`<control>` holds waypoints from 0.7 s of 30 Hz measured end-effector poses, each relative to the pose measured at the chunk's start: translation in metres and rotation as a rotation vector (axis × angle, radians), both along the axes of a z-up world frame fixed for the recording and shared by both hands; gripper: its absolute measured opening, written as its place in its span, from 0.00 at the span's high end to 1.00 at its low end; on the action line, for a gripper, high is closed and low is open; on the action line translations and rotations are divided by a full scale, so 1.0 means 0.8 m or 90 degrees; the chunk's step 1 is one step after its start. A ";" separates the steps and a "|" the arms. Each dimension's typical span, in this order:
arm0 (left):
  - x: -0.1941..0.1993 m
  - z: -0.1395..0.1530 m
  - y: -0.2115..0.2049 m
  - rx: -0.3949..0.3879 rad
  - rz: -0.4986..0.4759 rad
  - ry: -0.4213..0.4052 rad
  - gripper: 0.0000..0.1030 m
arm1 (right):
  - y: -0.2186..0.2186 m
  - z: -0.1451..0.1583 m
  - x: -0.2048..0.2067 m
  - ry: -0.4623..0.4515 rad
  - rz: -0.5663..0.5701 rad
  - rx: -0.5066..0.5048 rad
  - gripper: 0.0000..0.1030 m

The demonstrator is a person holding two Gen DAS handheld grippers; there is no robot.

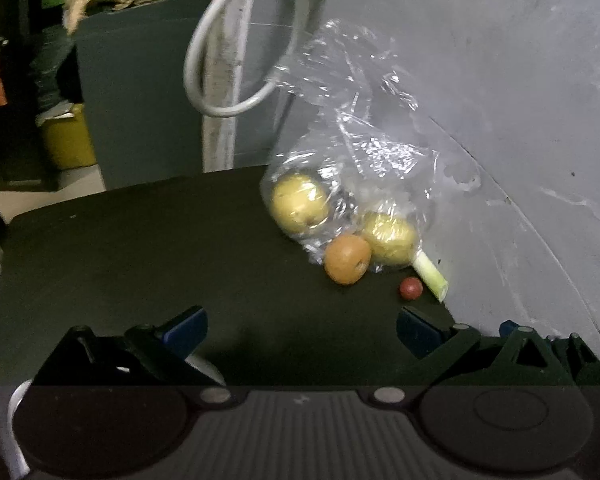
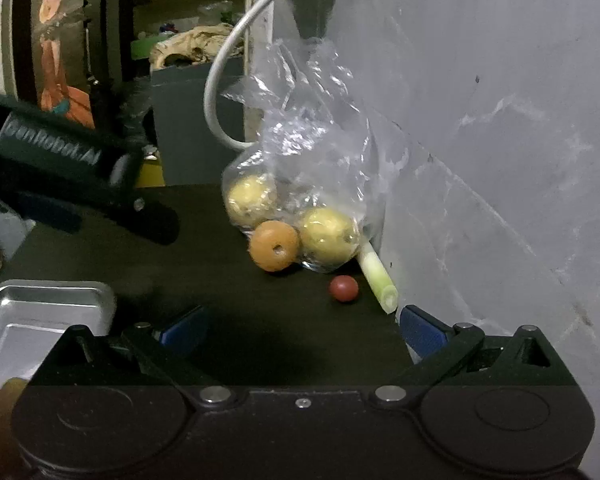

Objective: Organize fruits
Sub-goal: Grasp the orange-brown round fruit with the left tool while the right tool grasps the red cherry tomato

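A clear plastic bag leans on the grey wall and holds two yellow fruits. An orange fruit rests against the bag on the dark table. A small red fruit and a pale green stalk lie beside them. My left gripper is open, short of the fruits. My right gripper is open too, with nothing between its blue fingertips.
A metal tray sits at the table's front left in the right wrist view. The other gripper's black body hangs over the table at the left. A grey cable loop hangs behind the bag. A yellow tub stands beyond the table.
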State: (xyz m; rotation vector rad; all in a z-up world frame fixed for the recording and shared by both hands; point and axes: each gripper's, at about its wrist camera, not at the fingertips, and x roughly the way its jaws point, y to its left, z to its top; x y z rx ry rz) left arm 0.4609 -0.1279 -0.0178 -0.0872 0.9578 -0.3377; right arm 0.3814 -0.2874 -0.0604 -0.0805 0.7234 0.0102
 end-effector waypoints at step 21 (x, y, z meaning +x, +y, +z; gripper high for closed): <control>0.085 -0.081 -0.062 0.021 -0.053 0.020 0.04 | -0.002 -0.063 0.072 0.001 -0.006 -0.089 0.33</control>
